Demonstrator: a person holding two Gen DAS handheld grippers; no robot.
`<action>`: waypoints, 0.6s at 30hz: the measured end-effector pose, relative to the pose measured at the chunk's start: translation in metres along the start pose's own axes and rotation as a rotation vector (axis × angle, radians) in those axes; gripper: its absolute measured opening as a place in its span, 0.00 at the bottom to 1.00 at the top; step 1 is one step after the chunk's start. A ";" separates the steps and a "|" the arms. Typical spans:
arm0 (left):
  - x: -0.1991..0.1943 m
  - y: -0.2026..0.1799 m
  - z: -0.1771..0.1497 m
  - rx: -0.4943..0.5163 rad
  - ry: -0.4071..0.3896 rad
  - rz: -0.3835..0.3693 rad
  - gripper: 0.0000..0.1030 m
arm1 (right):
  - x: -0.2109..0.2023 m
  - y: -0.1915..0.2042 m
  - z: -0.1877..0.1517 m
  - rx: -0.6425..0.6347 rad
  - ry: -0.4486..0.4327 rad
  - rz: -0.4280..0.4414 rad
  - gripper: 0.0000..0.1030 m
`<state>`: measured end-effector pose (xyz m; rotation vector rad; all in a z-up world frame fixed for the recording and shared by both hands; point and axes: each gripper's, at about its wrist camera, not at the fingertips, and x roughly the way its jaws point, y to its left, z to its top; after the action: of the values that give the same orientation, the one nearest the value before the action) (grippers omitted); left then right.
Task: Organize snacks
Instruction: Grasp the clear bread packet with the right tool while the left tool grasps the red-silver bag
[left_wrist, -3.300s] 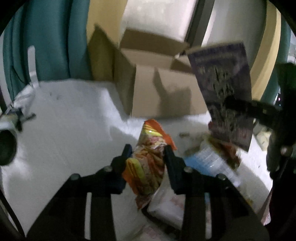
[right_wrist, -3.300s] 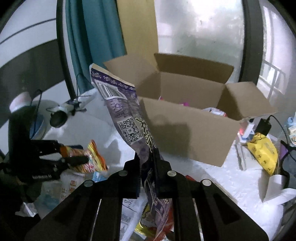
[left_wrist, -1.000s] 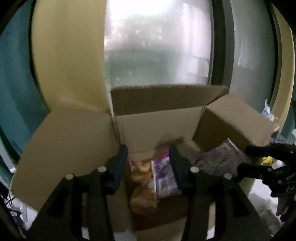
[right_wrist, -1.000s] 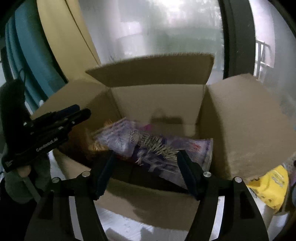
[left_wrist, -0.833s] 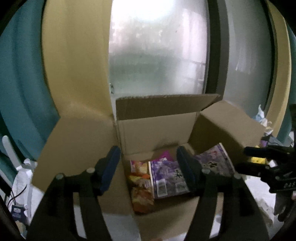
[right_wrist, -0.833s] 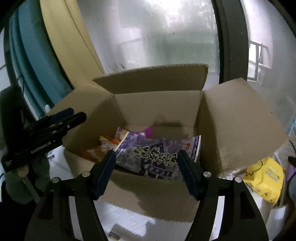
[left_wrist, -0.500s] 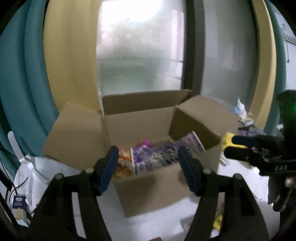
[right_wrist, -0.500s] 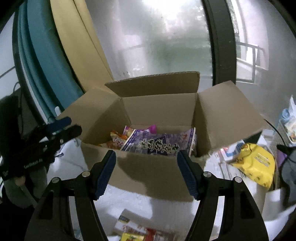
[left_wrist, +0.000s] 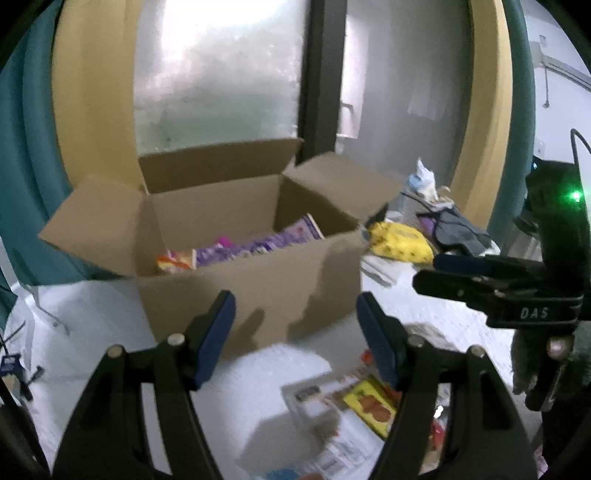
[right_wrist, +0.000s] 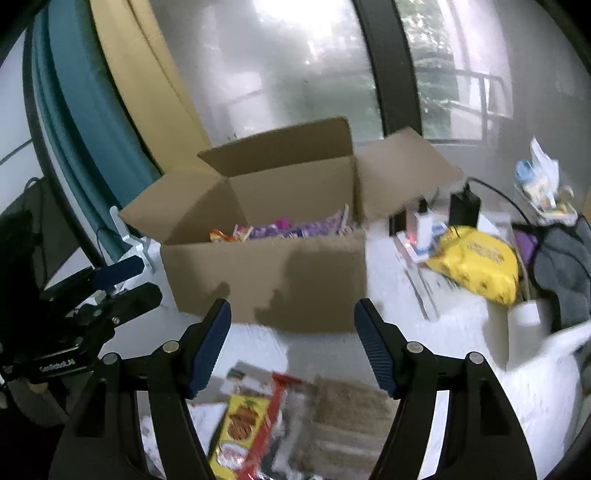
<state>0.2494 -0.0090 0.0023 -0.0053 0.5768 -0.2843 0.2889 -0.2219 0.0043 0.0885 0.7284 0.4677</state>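
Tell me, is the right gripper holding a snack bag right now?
No, the right gripper is open, with nothing between its fingers; the purple bag lies in the cardboard box.

I see snack packets lying inside the cardboard box. More snack packs lie before the box, and a bag sits to its right.

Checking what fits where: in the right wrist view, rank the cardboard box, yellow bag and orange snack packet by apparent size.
1. Cardboard box, by far largest.
2. Yellow bag.
3. Orange snack packet, smallest as seen, though mostly hidden inside the box.
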 end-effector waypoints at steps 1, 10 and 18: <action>0.001 -0.005 -0.003 0.004 0.012 -0.007 0.68 | -0.001 -0.003 -0.004 0.007 0.003 -0.001 0.73; 0.010 -0.030 -0.018 0.012 0.072 -0.024 0.68 | -0.007 -0.033 -0.045 0.090 0.035 -0.004 0.83; 0.020 -0.050 -0.030 0.027 0.125 -0.047 0.68 | -0.012 -0.064 -0.074 0.184 0.060 -0.005 0.84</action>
<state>0.2361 -0.0604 -0.0288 0.0252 0.6972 -0.3403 0.2565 -0.2905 -0.0591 0.2454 0.8293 0.3992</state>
